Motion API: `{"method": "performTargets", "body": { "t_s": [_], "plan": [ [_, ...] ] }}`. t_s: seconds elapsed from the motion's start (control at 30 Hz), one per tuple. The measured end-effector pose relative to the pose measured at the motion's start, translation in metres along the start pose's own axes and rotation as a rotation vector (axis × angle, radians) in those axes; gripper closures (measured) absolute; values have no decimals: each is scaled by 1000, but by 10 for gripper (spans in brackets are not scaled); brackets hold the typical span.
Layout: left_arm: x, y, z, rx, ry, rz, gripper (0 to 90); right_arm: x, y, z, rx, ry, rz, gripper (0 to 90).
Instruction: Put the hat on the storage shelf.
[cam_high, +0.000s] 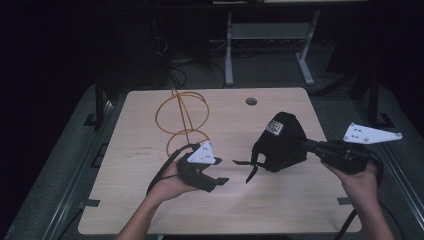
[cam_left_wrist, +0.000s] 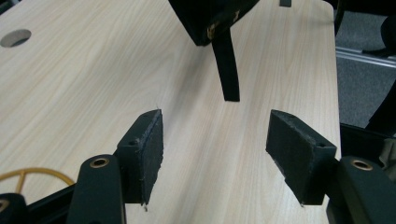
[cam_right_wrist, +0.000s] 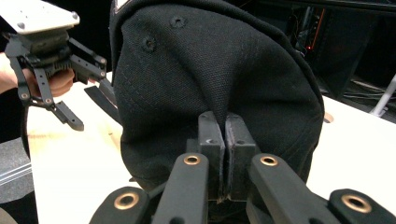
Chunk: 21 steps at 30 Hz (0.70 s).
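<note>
My right gripper (cam_high: 306, 145) is shut on a black cap (cam_high: 280, 142) and holds it above the right half of the wooden table (cam_high: 150, 210). In the right gripper view the two pads (cam_right_wrist: 212, 135) pinch a fold of the cap's fabric (cam_right_wrist: 210, 70). The cap's black strap (cam_high: 250, 171) dangles toward the left. My left gripper (cam_high: 221, 171) stands open just left of the strap, low over the table. In the left gripper view its pads (cam_left_wrist: 149, 149) are wide apart with bare table between them, and the strap (cam_left_wrist: 226, 65) hangs just beyond them under the cap (cam_left_wrist: 205, 18).
An orange wire stand (cam_high: 182, 117) with looped rings stands at the table's back left; part of a ring (cam_left_wrist: 28, 177) lies beside the left gripper. A round cable hole (cam_high: 251, 101) sits near the far edge. A white desk frame (cam_high: 270, 40) stands on the floor behind.
</note>
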<state>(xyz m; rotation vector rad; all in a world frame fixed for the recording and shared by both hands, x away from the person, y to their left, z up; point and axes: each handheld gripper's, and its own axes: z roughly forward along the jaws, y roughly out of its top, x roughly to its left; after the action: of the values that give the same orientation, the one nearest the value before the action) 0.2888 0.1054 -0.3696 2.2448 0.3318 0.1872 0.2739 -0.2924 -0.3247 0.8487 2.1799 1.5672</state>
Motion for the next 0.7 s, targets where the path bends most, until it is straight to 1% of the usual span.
{"method": "performTargets", "body": {
  "t_s": [0.1,0.23,0.3,0.4,0.43,0.47,0.5,0.57,0.7],
  "plan": [
    [0,-8,0,-1,15,-11,363,-1,5,2,5,3,0,872],
    [-1,-20,5,47,39,3,360,-1,12,6,11,1,-1,872],
    [-2,-24,6,61,51,11,355,0,15,9,13,6,-6,872],
    [-3,-31,8,53,50,1,346,2,20,12,25,9,-14,872],
    [-3,-33,8,54,51,5,343,2,22,13,29,9,-17,872],
    [-2,-35,8,66,53,8,343,3,24,14,30,11,-20,872],
    [-2,-36,7,72,61,8,338,3,26,15,32,11,-25,872],
    [-2,-40,6,59,73,-2,333,4,29,17,27,14,-30,871],
    [-4,-46,6,65,86,7,326,6,36,21,21,29,-35,872]
  ]
}}
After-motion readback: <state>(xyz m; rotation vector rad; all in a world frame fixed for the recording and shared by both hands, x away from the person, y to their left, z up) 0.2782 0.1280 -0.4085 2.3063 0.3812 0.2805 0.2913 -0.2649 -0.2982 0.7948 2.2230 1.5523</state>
